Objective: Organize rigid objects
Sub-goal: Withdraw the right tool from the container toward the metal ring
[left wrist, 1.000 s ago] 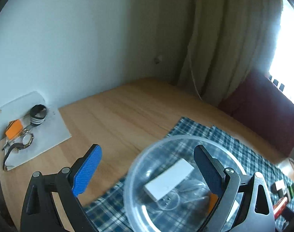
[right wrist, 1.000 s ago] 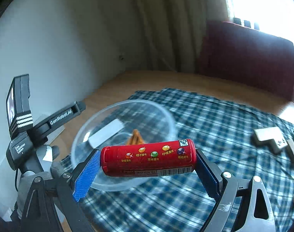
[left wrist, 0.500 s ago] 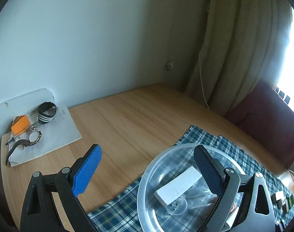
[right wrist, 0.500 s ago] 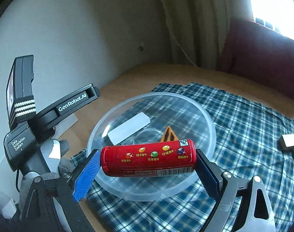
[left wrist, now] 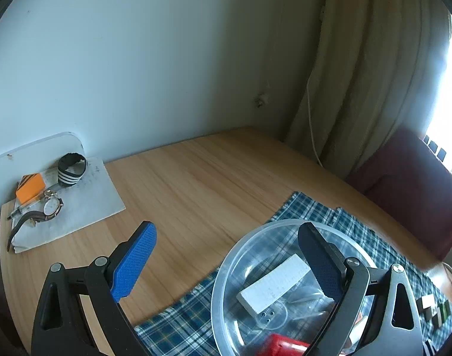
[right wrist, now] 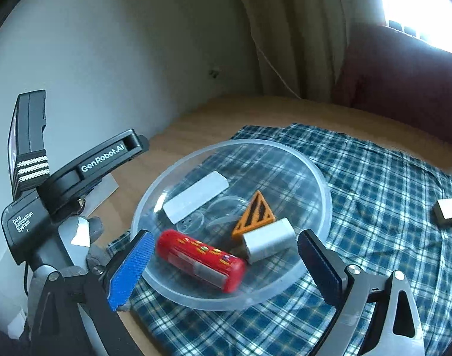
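Showing only rightward: orange triangle [right wrist: 254, 214]

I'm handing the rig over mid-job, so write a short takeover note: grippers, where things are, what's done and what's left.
Right gripper: open, holding nothing, poised above the near rim of the clear plastic bowl.
Left gripper: open, holding nothing, beside the bowl on its left.
In the bowl: red candy tube, lying on its side; white rectangular block; orange triangle piece; small silver-white box; a clear lid-like piece.
Done: these are collected in the bowl, which sits on the plaid cloth.
Left: small blocks on the cloth to the right are not yet in the bowl.
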The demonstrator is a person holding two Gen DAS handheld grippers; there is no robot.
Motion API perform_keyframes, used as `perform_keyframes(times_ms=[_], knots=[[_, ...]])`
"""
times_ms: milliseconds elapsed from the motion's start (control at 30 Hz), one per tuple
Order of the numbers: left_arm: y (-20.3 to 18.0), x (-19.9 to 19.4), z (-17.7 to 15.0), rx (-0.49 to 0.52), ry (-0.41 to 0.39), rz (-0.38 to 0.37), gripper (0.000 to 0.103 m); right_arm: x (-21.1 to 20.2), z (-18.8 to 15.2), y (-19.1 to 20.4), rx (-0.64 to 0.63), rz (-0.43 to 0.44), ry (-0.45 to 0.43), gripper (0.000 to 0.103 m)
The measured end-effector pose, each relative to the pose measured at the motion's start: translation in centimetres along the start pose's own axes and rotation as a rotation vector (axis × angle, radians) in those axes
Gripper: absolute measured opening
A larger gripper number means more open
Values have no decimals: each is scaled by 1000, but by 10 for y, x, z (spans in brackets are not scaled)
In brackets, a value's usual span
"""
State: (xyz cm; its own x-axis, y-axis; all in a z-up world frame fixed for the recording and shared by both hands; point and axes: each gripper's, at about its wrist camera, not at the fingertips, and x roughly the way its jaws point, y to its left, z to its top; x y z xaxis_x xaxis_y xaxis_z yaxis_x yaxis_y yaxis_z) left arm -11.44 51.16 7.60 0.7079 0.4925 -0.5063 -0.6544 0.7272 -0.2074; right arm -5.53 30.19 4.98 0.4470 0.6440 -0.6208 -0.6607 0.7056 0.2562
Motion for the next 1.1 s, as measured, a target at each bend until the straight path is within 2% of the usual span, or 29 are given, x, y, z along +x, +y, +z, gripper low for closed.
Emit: perform_keyframes(times_ms=[400, 667, 1100], knots=[[-14, 0, -5, 40, 2, -4, 97, -4, -14, -23, 68, -37, 7, 99], [-29, 1, -13, 106, 1, 2, 97, -10, -19, -41, 122, -67, -1, 99], [-48, 4, -22, 186, 6, 30, 97, -47, -33, -74, 189, -110, -31, 99]])
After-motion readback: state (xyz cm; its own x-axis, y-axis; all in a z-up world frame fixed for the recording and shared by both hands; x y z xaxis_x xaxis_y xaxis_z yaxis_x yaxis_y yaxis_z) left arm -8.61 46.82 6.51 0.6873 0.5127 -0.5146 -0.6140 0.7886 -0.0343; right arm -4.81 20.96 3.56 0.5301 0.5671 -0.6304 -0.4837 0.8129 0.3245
